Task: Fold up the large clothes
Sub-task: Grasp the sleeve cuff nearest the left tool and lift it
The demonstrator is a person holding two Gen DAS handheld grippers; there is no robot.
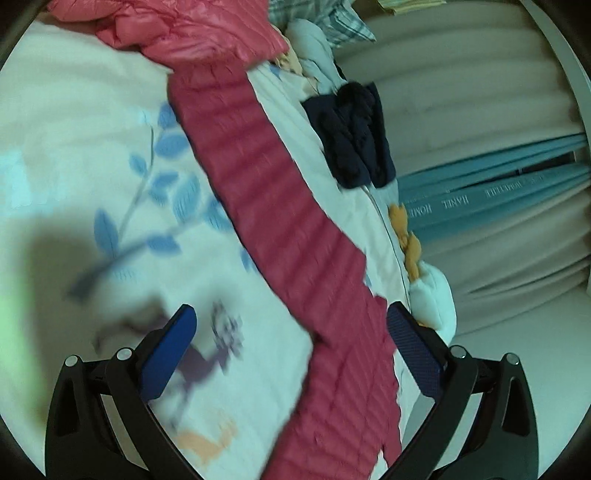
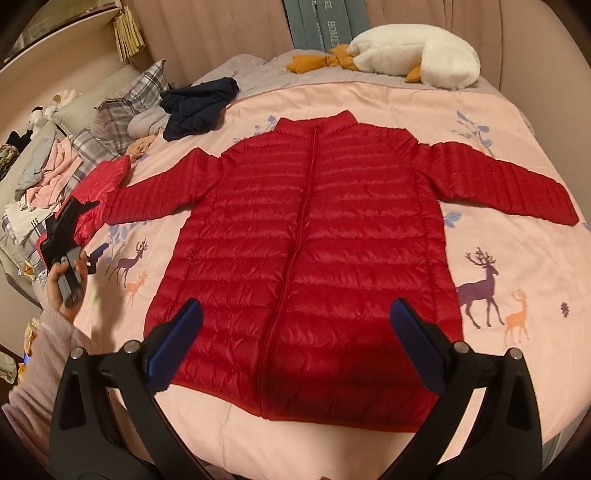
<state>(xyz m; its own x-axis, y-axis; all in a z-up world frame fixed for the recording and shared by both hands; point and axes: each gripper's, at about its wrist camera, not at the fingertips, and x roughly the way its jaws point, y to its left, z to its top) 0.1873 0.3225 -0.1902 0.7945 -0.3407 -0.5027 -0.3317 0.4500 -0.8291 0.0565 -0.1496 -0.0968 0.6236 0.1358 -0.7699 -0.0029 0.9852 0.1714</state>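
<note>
A red quilted puffer jacket (image 2: pixel 314 258) lies flat, front up and zipped, on the pink bedspread (image 2: pixel 509 229), both sleeves spread out. My right gripper (image 2: pixel 295 321) is open and empty, hovering above the jacket's hem. My left gripper (image 1: pixel 291 328) is open and empty above the jacket's left sleeve (image 1: pixel 280 229), which runs between its fingers without being pinched. In the right wrist view the left gripper (image 2: pixel 79 206) shows at the left sleeve's cuff, held in a hand.
A dark navy garment (image 2: pixel 199 107) lies at the bed's back left, also in the left wrist view (image 1: pixel 351 136). A second red jacket (image 1: pixel 192 29) is bunched near the pillows. A white goose plush (image 2: pixel 417 61) lies at the far edge. Folded clothes (image 2: pixel 44 173) are stacked at left.
</note>
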